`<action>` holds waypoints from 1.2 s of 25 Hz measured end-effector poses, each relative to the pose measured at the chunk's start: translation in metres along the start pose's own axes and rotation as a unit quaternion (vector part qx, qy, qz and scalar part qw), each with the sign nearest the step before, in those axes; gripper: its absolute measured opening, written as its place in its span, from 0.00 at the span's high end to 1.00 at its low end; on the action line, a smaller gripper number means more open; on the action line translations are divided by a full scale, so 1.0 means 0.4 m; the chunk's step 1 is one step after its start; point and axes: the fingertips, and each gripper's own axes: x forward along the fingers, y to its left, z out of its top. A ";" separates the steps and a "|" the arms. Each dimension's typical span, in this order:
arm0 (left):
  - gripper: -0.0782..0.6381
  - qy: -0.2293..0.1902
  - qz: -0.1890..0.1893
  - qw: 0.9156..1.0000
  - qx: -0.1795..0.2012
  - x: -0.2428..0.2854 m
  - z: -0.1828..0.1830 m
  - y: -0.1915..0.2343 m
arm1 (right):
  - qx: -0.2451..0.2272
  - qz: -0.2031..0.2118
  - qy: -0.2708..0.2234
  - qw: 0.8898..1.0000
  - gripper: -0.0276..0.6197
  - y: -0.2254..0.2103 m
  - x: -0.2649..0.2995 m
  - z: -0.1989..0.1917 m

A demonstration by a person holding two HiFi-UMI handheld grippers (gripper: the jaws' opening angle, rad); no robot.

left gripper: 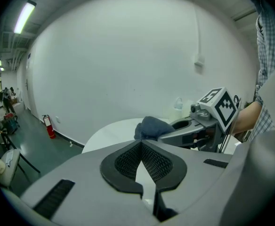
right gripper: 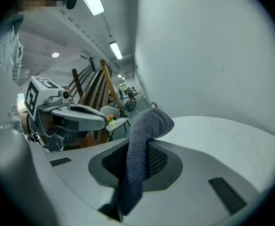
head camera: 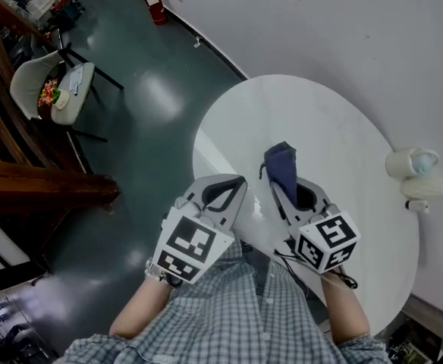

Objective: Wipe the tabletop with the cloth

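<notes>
A dark blue cloth (head camera: 282,165) hangs bunched from my right gripper (head camera: 281,183), which is shut on it above the round white table (head camera: 343,127). In the right gripper view the cloth (right gripper: 149,124) runs down between the pads, and its upper end folds over the tips of the right gripper (right gripper: 144,144). My left gripper (head camera: 229,182) is beside it at the table's left edge. Its jaws touch at the tips with nothing between them (left gripper: 141,141). The left gripper view shows the cloth (left gripper: 151,126) sticking out past the right gripper.
A small white device (head camera: 413,171) stands at the table's right edge, close to the white wall. On the dark floor to the left are a chair (head camera: 54,89) with things on it, a wooden staircase (head camera: 39,184) and a red fire extinguisher (head camera: 155,4).
</notes>
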 end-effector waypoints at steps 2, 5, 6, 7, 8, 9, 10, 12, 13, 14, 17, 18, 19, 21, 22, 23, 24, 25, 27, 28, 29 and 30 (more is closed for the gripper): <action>0.88 0.000 -0.001 1.000 0.005 -0.002 0.007 -0.010 | -0.012 -0.017 -0.008 1.000 0.88 0.000 -0.034 0.003; 0.88 -0.002 -0.004 1.000 0.015 0.000 0.023 -0.028 | -0.017 -0.040 -0.028 0.999 0.88 -0.004 -0.082 0.015; 0.88 -0.003 -0.005 1.000 0.018 0.002 0.030 -0.035 | -0.012 -0.045 -0.035 0.998 0.88 -0.005 -0.098 0.019; 0.88 -0.005 -0.007 1.000 0.019 0.003 0.035 -0.042 | -0.004 -0.049 -0.042 0.998 0.88 -0.007 -0.113 0.024; 0.88 -0.006 -0.009 1.000 0.022 0.005 0.041 -0.050 | 0.006 -0.052 -0.049 0.997 0.88 -0.008 -0.129 0.028; 0.88 -0.008 -0.011 1.000 0.024 0.008 0.047 -0.059 | 0.013 -0.054 -0.055 0.997 0.87 -0.011 -0.144 0.032; 0.88 -0.010 -0.014 0.999 0.027 0.011 0.053 -0.068 | 0.017 -0.058 -0.060 0.996 0.88 -0.015 -0.160 0.035; 0.88 -0.015 -0.020 0.999 0.033 0.018 0.065 -0.084 | 0.018 -0.069 -0.068 0.995 0.88 -0.028 -0.188 0.040; 0.88 -0.017 -0.022 0.999 0.035 0.022 0.070 -0.091 | 0.018 -0.076 -0.071 0.994 0.88 -0.035 -0.200 0.042; 0.88 -0.019 -0.024 0.999 0.036 0.026 0.074 -0.098 | 0.019 -0.082 -0.074 0.994 0.88 -0.041 -0.211 0.042; 0.88 -0.021 -0.033 0.999 0.038 0.034 0.078 -0.114 | 0.020 -0.098 -0.079 0.992 0.88 -0.050 -0.227 0.037; 0.88 -0.022 -0.036 0.998 0.039 0.035 0.080 -0.118 | 0.020 -0.102 -0.079 0.991 0.88 -0.050 -0.227 0.035; 0.88 -0.022 -0.039 0.998 0.042 0.037 0.082 -0.122 | 0.020 -0.104 -0.080 0.991 0.87 -0.050 -0.226 0.034; 0.88 -0.024 -0.043 0.998 0.046 0.041 0.086 -0.132 | 0.019 -0.106 -0.081 0.991 0.88 -0.048 -0.225 0.032; 0.88 -0.025 -0.045 0.998 0.047 0.044 0.087 -0.136 | 0.015 -0.106 -0.081 0.991 0.88 -0.047 -0.225 0.032; 0.88 -0.025 -0.047 0.997 0.048 0.046 0.089 -0.141 | 0.012 -0.106 -0.081 0.991 0.87 -0.044 -0.225 0.031; 0.88 -0.025 -0.050 0.997 0.049 0.048 0.089 -0.146 | 0.008 -0.107 -0.079 0.991 0.88 -0.043 -0.227 0.029; 0.88 -0.025 -0.052 0.997 0.051 0.051 0.090 -0.150 | 0.006 -0.107 -0.078 0.991 0.88 -0.041 -0.228 0.027; 0.88 -0.026 -0.057 0.997 0.054 0.055 0.092 -0.155 | 0.006 -0.108 -0.077 0.991 0.88 -0.041 -0.229 0.025; 0.88 -0.026 -0.059 0.996 0.055 0.056 0.093 -0.156 | 0.008 -0.110 -0.078 0.991 0.88 -0.042 -0.229 0.025; 0.88 -0.026 -0.060 0.996 0.055 0.057 0.094 -0.158 | 0.009 -0.112 -0.079 0.991 0.88 -0.042 -0.230 0.026; 0.88 -0.026 -0.062 0.996 0.056 0.059 0.094 -0.159 | 0.010 -0.114 -0.080 0.990 0.88 -0.043 -0.230 0.027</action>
